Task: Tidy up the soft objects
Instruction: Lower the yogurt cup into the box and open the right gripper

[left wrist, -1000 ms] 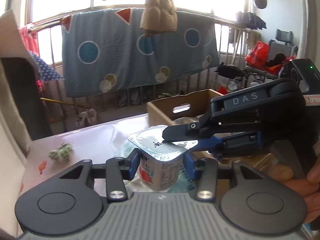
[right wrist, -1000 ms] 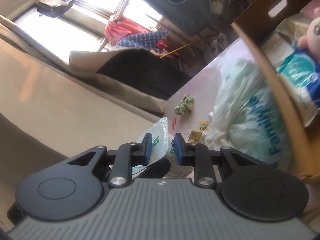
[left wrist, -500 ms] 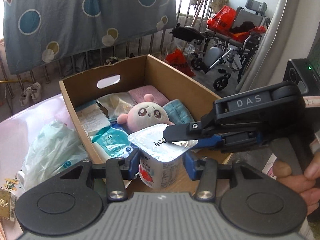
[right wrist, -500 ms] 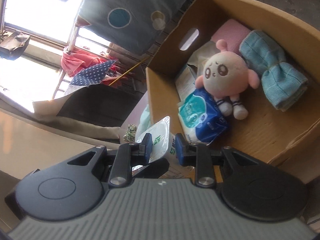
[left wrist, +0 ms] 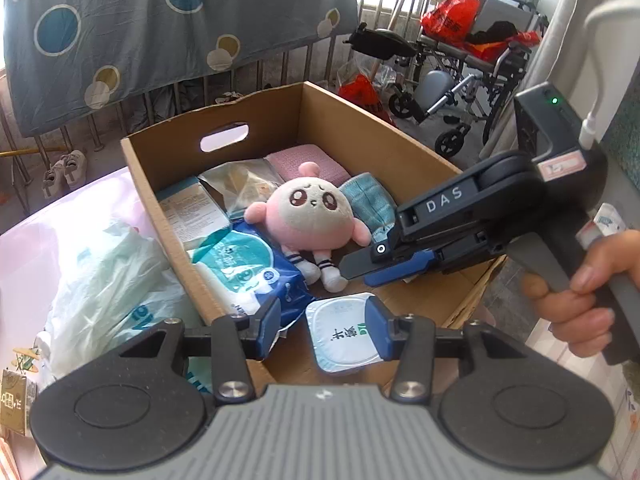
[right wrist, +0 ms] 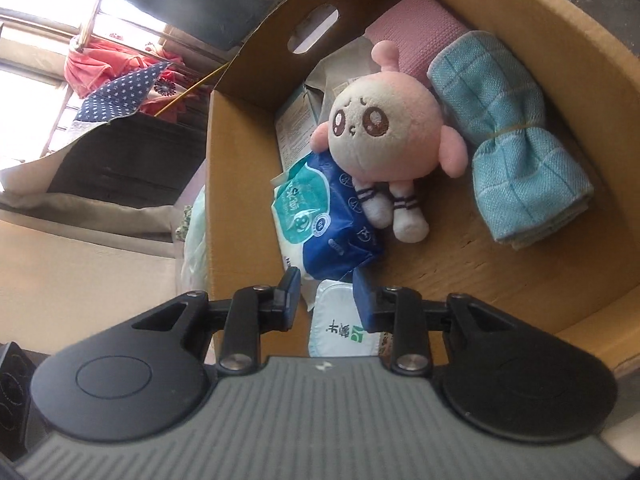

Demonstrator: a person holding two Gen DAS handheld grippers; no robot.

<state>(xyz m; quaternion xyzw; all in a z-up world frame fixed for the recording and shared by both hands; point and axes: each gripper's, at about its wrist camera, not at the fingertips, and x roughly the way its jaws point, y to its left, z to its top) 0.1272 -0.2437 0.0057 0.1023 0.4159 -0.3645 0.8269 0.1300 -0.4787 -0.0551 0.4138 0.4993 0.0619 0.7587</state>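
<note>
**A:** Start closest in. What is the left gripper (left wrist: 322, 330) doing?

**B:** Its jaws stand apart and grip nothing. The yogurt cup (left wrist: 340, 336) shows between them, foil lid up. One blue pad overlaps the lid's edge; the other is clear of it.

**A:** Anything on the lid?

**B:** Green Chinese characters beside a small green logo, upside down from this side.

**A:** And the right gripper (left wrist: 356, 276)?

**B:** A hand (left wrist: 576, 292) holds it just above the cup, not touching. Its jaws have just been opening. In its own view the lid lies beyond the gap, with nothing pinched. "DAS" is printed in white on its body.

**A:** Where is the cup, then?

**B:** At the near end of the cardboard box (left wrist: 360, 128), just beside the blue and teal wipes pack (left wrist: 244, 264). Whether it rests on the floor I cannot tell. The pack's print is too small to read.

**A:** Further in?

**B:** A pink plush toy (left wrist: 312, 216) leans on the pack. A folded blue cloth (left wrist: 368, 204) lies beside it and a pink cloth (left wrist: 304, 156) behind it. A printed carton (left wrist: 192, 212) with tiny text stands along the wall.

**A:** Outside the box?

**B:** A pale plastic bag (left wrist: 108, 280) with partly hidden blue lettering lies against it on the pink table (left wrist: 40, 248). Beyond are a spotted blue blanket (left wrist: 160, 20) on a rail and a wheelchair (left wrist: 460, 76).
</note>
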